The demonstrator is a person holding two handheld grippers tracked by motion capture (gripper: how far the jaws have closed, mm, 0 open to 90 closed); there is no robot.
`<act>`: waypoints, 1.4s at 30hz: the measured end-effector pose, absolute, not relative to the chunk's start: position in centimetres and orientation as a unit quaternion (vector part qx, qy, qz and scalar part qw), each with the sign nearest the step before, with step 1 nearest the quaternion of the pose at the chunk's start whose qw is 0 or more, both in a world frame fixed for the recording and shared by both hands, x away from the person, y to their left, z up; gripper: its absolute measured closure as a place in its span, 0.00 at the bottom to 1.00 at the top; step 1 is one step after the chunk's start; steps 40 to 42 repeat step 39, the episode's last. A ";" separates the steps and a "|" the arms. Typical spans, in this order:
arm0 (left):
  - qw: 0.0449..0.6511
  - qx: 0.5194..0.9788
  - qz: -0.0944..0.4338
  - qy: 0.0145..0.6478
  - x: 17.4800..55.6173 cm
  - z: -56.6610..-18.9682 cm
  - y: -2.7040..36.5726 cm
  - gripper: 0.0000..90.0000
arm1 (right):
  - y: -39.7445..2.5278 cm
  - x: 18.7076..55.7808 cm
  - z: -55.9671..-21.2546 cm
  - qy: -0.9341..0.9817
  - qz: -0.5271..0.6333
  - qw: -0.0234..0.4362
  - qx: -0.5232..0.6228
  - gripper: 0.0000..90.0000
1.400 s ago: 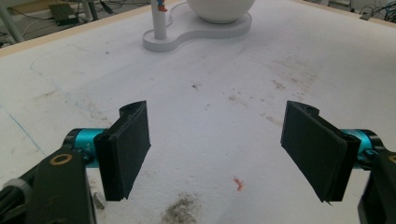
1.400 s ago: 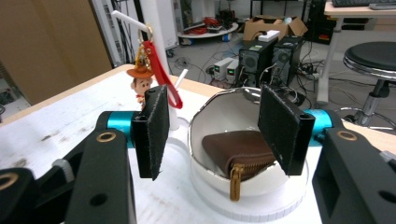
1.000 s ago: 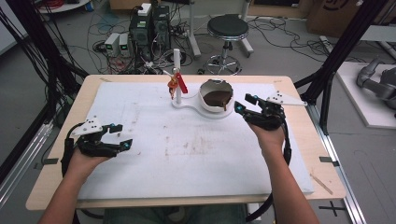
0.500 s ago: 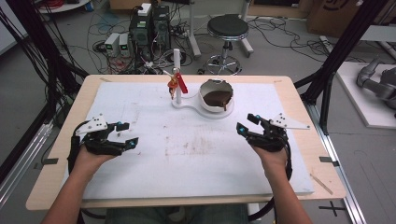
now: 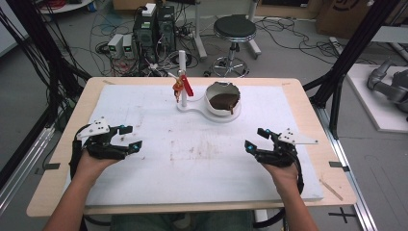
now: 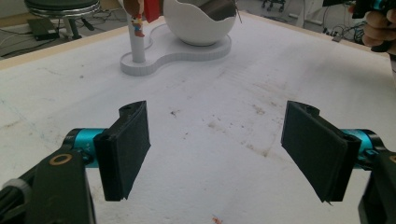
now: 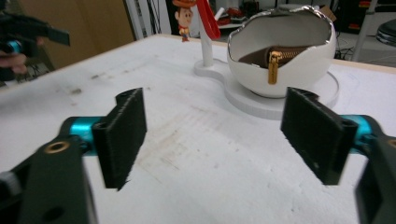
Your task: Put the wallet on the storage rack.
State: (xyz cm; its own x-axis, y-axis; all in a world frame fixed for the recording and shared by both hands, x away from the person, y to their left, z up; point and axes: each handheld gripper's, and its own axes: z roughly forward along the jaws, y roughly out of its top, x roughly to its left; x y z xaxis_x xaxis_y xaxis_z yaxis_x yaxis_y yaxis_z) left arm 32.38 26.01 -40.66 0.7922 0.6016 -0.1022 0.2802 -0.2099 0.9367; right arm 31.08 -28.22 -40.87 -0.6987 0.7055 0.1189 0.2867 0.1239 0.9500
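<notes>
Matt white mat, glossy bowl

The mat [image 5: 202, 159] is matt, rough, stained; the bowl [image 7: 280, 60] ahead of the right claw is glossy, holding a metal zip [image 7: 272, 67].

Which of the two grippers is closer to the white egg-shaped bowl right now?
The right gripper. It sits nearer the white egg-shaped bowl, which stands toward the table's far middle-right, while the left gripper rests farther off at the left.

Left tool [image 5: 129, 137] and right tool [image 5: 255, 139] held low, well apart, jaws spread wide, both empty
</notes>
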 end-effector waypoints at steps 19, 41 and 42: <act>0.558 0.767 0.140 0.286 32.7 -41.1 25.7 0.26 | -29.9 31.6 -42.0 0.739 0.533 0.189 0.367 0.21; 0.551 0.771 0.139 0.288 32.8 -41.2 25.8 0.26 | -30.2 32.1 -42.4 0.735 0.531 0.184 0.379 0.21; 0.551 0.771 0.139 0.288 32.8 -41.2 25.8 0.26 | -30.2 32.1 -42.4 0.735 0.531 0.184 0.379 0.21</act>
